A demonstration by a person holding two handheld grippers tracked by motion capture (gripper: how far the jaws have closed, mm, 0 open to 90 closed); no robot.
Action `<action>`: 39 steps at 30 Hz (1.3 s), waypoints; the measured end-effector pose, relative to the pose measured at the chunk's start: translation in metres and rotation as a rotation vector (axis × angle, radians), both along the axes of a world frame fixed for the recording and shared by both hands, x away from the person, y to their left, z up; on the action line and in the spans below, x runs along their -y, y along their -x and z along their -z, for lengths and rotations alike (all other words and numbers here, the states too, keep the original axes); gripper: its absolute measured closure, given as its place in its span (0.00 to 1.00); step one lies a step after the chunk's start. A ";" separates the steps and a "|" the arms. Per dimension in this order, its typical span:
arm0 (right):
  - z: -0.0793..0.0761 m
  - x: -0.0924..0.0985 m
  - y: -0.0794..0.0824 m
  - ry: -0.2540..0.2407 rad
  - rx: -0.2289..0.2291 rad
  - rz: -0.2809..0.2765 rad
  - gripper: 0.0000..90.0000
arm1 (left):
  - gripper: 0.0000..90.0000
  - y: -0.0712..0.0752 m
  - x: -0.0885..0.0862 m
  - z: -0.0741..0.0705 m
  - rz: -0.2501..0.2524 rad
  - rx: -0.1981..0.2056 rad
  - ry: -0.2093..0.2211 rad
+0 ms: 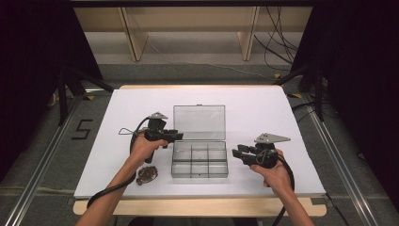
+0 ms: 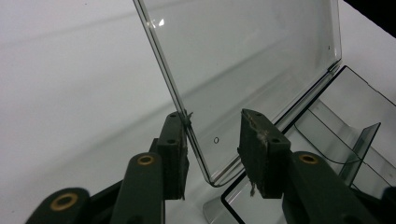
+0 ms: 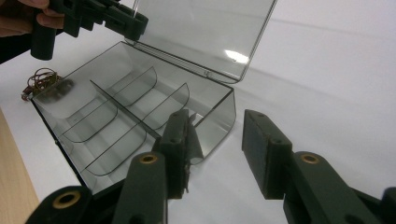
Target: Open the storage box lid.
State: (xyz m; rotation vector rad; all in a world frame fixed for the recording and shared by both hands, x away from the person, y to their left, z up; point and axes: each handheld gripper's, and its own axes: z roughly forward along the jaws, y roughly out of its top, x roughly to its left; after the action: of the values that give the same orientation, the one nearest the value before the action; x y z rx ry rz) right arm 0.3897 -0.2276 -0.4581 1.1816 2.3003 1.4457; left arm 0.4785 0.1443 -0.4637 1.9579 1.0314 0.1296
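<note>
A clear plastic compartment box [image 1: 200,160] sits on the white table sheet [image 1: 263,113] with its lid [image 1: 199,121] standing up behind it. My left gripper [image 1: 176,136] is at the lid's left edge. In the left gripper view the lid's lower corner [image 2: 205,154] lies between the jaws of that gripper [image 2: 212,122]; one pad is at the edge, the other stands apart, so it is open. My right gripper [image 1: 237,154] is open just right of the box. The right gripper view has its jaws [image 3: 215,119] beside the box's near corner [image 3: 219,116], with nothing between them. The dividers [image 3: 121,112] separate bare compartments.
A small brown tangled pile [image 1: 147,175] lies on the sheet near the box's front left corner, under the left forearm, and appears beyond the box [image 3: 41,80] in the right gripper view. The table's wooden edge [image 1: 197,206] runs along the front. Black frame rails flank the table.
</note>
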 end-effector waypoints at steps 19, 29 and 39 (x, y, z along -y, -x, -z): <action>0.002 0.001 -0.001 0.013 0.002 -0.008 0.69 | 0.63 0.000 -0.002 0.001 -0.044 -0.046 -0.001; 0.003 0.001 -0.001 0.030 0.019 -0.003 0.70 | 0.64 -0.002 -0.007 0.003 -0.044 -0.068 0.019; 0.002 0.000 0.001 -0.008 -0.030 0.006 0.70 | 0.63 -0.002 -0.007 0.003 -0.046 -0.093 0.016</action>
State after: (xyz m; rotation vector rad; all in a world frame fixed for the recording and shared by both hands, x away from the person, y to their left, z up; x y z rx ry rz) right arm 0.3887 -0.2275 -0.4605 1.2192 2.3104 1.4460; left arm 0.4802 0.1518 -0.4669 1.9416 1.1351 0.0568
